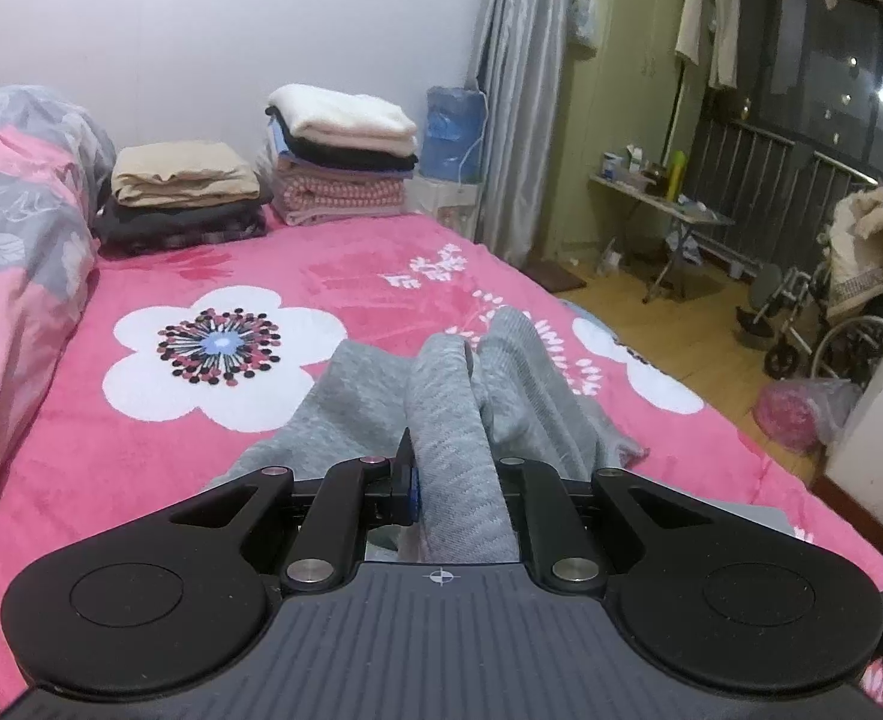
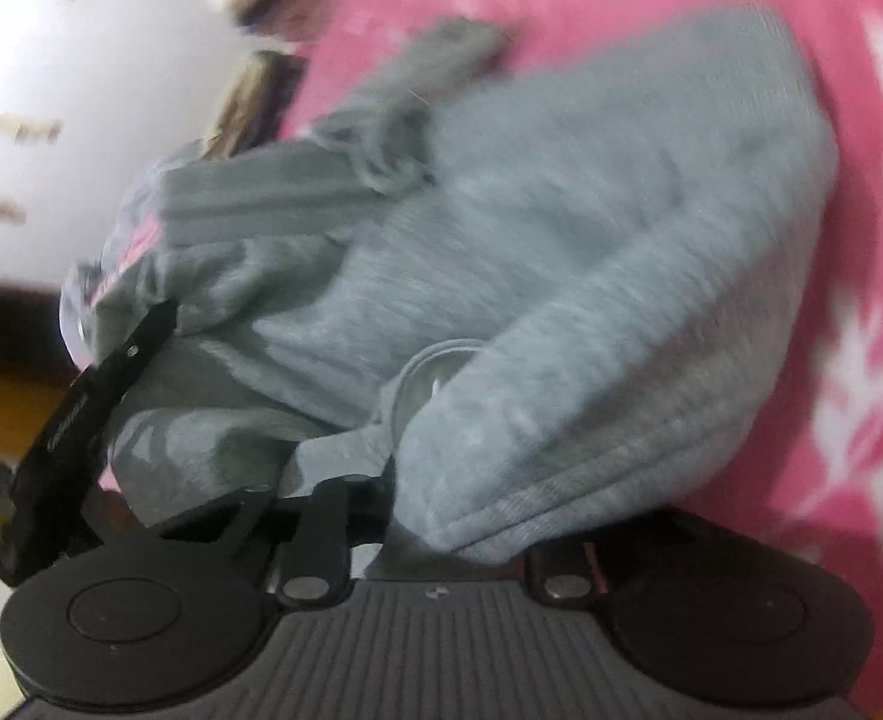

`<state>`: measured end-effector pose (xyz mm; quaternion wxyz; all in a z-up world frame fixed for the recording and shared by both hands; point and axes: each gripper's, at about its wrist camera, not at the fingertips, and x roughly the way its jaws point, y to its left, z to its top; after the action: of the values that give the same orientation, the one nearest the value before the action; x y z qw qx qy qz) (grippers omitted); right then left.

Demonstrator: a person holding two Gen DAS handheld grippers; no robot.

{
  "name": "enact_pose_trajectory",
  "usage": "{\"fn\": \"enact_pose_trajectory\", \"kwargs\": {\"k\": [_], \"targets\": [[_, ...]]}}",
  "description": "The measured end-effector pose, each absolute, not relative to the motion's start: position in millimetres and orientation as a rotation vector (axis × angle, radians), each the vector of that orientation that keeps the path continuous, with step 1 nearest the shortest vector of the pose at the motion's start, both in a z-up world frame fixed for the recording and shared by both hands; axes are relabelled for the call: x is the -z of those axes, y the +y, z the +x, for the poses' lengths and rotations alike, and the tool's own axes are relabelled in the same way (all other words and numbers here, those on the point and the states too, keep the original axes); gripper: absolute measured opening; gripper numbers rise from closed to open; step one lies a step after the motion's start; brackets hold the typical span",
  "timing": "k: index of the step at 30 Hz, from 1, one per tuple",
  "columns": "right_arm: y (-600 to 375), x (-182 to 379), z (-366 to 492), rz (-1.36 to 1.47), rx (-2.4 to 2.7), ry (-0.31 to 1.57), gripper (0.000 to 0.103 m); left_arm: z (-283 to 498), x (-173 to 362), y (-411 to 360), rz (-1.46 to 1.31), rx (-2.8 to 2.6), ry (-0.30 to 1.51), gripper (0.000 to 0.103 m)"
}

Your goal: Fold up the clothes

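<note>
1. The grey sweater [image 1: 459, 420] lies bunched on the pink bedspread [image 1: 141, 450], a fold clamped in the left gripper [image 1: 441, 480].
2. The right gripper [image 2: 417, 516] sits buried in cloth; its jaws can't be told.
3. Only the left view shows the folded stacks [image 1: 345, 156] and the wheelchair [image 1: 831, 324].

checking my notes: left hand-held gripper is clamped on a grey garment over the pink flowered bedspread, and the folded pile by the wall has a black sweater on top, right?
Not quite. The top of the taller folded pile by the wall is a white garment, not black; a black one lies just beneath it. The left wrist view shows this. The rest holds: the left hand-held gripper is clamped on the grey garment over the pink flowered bedspread.
</note>
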<state>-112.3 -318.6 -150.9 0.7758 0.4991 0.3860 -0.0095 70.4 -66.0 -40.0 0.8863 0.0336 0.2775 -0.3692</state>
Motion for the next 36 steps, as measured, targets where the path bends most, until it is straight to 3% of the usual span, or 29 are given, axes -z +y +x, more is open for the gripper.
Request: {"fn": "enact_pose_trajectory", "kwargs": {"k": [21,36], "targets": [[-280,-42,-60,0.104,0.063,0.586,0.014,80,-26,11,-0.142,0.610,0.291,0.011],[-301,-35,135,-0.119,0.082,0.531,0.013,210,-8,-17,-0.016,0.442,0.275,0.011]]}}
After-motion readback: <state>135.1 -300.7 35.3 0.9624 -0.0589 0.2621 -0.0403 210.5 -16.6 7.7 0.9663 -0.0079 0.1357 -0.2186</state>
